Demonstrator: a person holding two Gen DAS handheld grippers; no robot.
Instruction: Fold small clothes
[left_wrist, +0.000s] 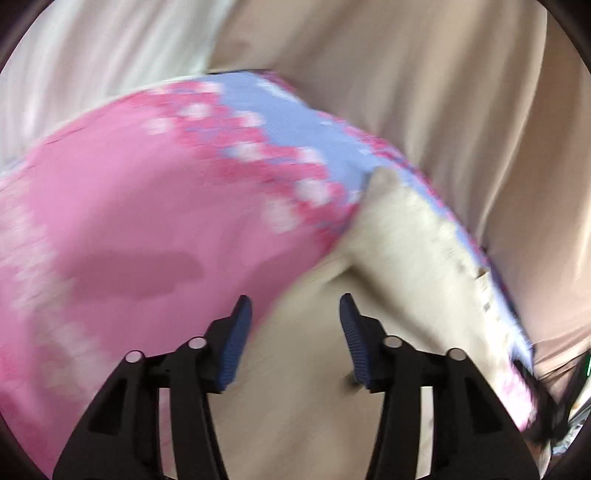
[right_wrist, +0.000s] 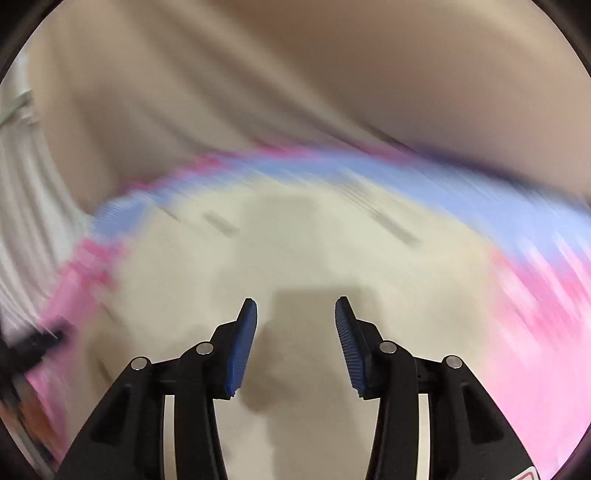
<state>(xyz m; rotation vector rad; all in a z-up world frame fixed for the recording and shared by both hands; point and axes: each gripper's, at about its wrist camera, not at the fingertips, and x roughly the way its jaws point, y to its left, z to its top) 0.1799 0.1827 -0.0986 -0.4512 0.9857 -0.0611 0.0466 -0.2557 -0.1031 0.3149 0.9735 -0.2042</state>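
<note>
Beige curtain hanging behind, pink and blue patterned garment spread on pale worktop, blurred, left claw agape and empty at garment's edge, right claw agape, empty over bare worktop.

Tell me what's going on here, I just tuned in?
Both grippers are open and hold nothing. The left gripper hangs over the cream garment beside the pink patterned cloth. The right gripper hangs over the same cream piece, with the pink and blue cloth around it. Both views are motion-blurred, so the folding state is unclear.
</note>
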